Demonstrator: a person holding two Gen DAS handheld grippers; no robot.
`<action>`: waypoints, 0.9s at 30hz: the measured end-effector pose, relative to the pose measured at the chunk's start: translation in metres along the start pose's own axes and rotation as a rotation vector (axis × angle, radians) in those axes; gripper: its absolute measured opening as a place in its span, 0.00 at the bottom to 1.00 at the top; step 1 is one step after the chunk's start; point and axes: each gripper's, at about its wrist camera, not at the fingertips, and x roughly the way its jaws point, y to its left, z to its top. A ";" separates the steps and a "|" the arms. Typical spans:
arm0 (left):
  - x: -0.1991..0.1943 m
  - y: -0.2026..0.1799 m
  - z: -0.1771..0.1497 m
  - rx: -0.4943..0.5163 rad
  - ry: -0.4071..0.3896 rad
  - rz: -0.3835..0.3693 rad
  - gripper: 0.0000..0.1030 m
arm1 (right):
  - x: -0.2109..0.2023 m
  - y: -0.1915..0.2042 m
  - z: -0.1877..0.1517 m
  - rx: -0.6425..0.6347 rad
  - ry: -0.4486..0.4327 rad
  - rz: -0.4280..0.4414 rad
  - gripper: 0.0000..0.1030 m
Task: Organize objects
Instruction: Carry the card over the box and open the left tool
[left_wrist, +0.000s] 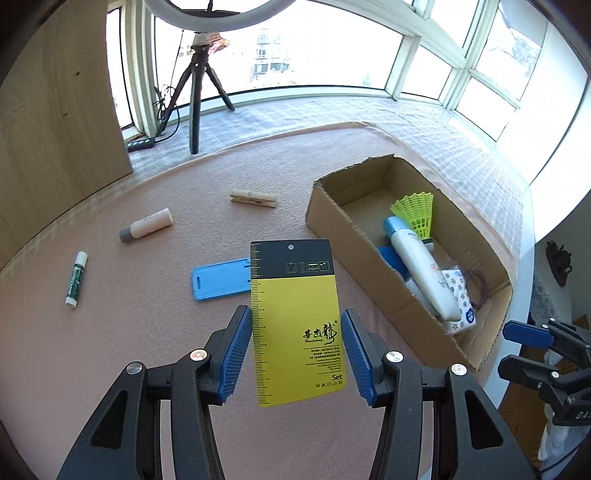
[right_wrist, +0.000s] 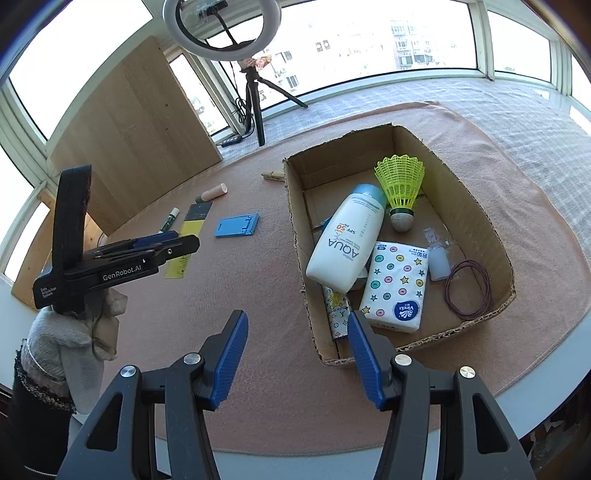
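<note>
A yellow and black card (left_wrist: 297, 325) lies flat on the pink cloth between the fingers of my left gripper (left_wrist: 296, 352), which is open around it. It also shows in the right wrist view (right_wrist: 186, 240), partly hidden by the left gripper (right_wrist: 162, 247). A blue phone stand (left_wrist: 219, 278) lies just beyond the card. A cardboard box (right_wrist: 295, 236) holds a sunscreen bottle (right_wrist: 347, 240), a green shuttlecock (right_wrist: 400, 184), a tissue pack (right_wrist: 395, 288) and hair ties (right_wrist: 467, 290). My right gripper (right_wrist: 297, 356) is open and empty at the box's near left corner.
A clothespin (left_wrist: 253, 198), a small tube (left_wrist: 147, 225) and a lip balm stick (left_wrist: 76, 278) lie on the cloth to the left. A tripod (left_wrist: 195, 96) with a ring light stands at the back by a wooden board (left_wrist: 55, 110). The table edge runs close in front.
</note>
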 end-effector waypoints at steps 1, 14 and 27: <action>0.003 -0.013 0.007 0.021 -0.002 -0.016 0.52 | -0.001 -0.003 -0.001 0.005 -0.003 -0.006 0.51; 0.041 -0.137 0.039 0.192 0.022 -0.159 0.52 | -0.013 -0.043 -0.014 0.083 -0.011 -0.050 0.51; 0.023 -0.126 0.035 0.171 -0.008 -0.145 0.56 | -0.012 -0.045 -0.019 0.092 0.003 -0.038 0.53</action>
